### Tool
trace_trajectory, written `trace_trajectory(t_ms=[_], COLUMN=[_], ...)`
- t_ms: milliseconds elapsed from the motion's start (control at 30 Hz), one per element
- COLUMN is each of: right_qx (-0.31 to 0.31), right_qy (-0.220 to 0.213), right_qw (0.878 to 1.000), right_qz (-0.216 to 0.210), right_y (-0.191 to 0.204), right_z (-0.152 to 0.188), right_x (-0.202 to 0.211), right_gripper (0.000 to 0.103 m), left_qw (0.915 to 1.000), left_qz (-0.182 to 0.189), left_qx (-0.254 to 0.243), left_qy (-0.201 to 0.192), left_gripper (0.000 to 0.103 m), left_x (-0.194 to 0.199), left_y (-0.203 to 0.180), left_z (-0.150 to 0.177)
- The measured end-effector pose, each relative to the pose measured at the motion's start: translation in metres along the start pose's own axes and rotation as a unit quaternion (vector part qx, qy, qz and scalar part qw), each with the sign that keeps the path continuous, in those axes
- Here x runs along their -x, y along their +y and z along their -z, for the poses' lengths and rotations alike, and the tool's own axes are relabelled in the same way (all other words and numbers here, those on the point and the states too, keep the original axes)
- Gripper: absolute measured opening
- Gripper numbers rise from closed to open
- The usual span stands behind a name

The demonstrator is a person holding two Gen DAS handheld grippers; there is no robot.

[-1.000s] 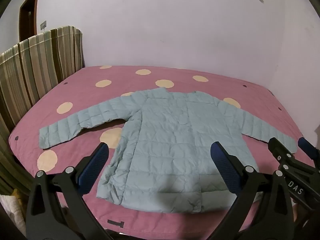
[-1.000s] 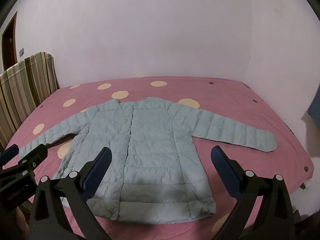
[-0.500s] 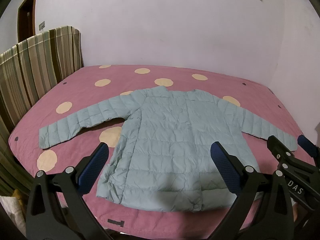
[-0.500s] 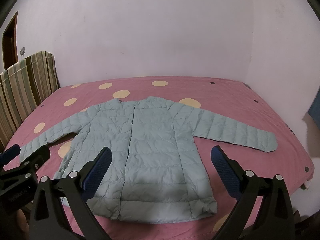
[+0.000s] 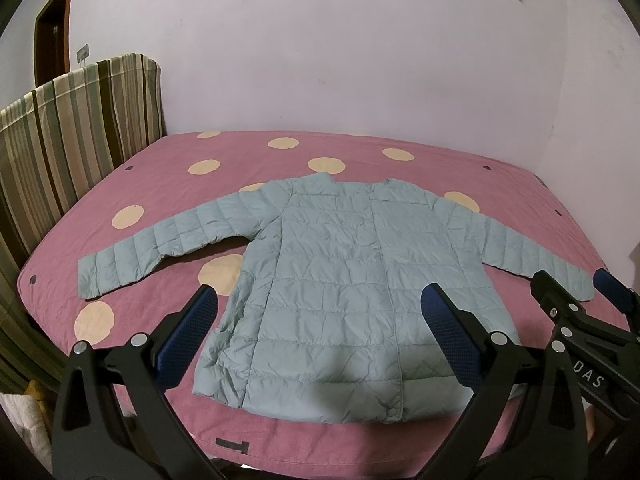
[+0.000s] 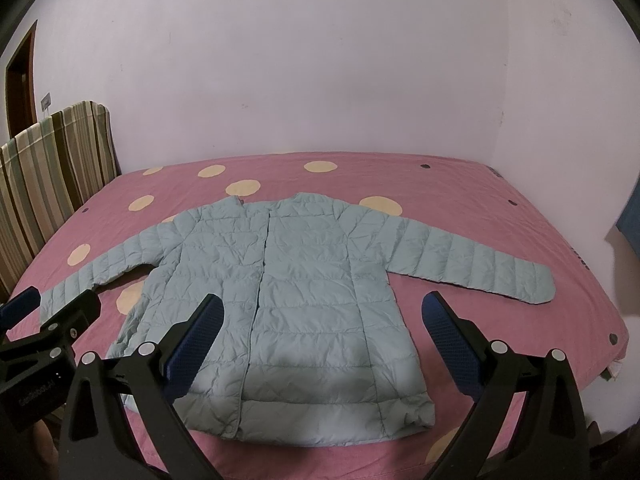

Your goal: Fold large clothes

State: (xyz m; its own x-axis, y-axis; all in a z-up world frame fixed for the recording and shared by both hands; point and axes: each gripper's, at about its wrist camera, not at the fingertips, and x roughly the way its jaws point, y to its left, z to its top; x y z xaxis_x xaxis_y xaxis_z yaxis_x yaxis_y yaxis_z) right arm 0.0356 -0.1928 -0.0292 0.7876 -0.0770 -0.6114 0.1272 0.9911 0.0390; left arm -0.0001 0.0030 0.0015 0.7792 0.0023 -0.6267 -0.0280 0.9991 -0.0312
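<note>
A light blue quilted puffer jacket (image 5: pixel 340 280) lies flat and face up on the pink bed, both sleeves spread out sideways, hem toward me. It also shows in the right wrist view (image 6: pixel 288 292). My left gripper (image 5: pixel 318 328) is open and empty, held above the hem. My right gripper (image 6: pixel 320 328) is open and empty too, above the hem's right half. The right gripper shows at the right edge of the left wrist view (image 5: pixel 576 312). The left gripper shows at the left edge of the right wrist view (image 6: pixel 40 316).
The bed (image 5: pixel 360 152) has a pink cover with cream dots and fills the room to the back wall. A striped headboard (image 5: pixel 72 128) stands along its left side. A wall meets the bed on the right (image 6: pixel 560 120).
Both grippers have lifted and tilted slightly, so the jacket sits a little lower in both views. The jacket has not moved.
</note>
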Motion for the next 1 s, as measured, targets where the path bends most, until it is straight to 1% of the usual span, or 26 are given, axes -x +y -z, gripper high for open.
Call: trace_trajectory(t_ms=[1000], right_qx=[0.001], right_qy=[0.000], right_qw=[1.000], right_qz=[0.001], right_y=[-0.0007], right_z=[0.0002], right_x=[0.0016], right_gripper=[0.098], left_qw=[1.0000], left_qz=[-0.001], left_qx=[-0.002], left_qy=[-0.002], left_gripper=[0.101], left_x=[0.0002], left_y=[-0.0021], left_z=[0.0023])
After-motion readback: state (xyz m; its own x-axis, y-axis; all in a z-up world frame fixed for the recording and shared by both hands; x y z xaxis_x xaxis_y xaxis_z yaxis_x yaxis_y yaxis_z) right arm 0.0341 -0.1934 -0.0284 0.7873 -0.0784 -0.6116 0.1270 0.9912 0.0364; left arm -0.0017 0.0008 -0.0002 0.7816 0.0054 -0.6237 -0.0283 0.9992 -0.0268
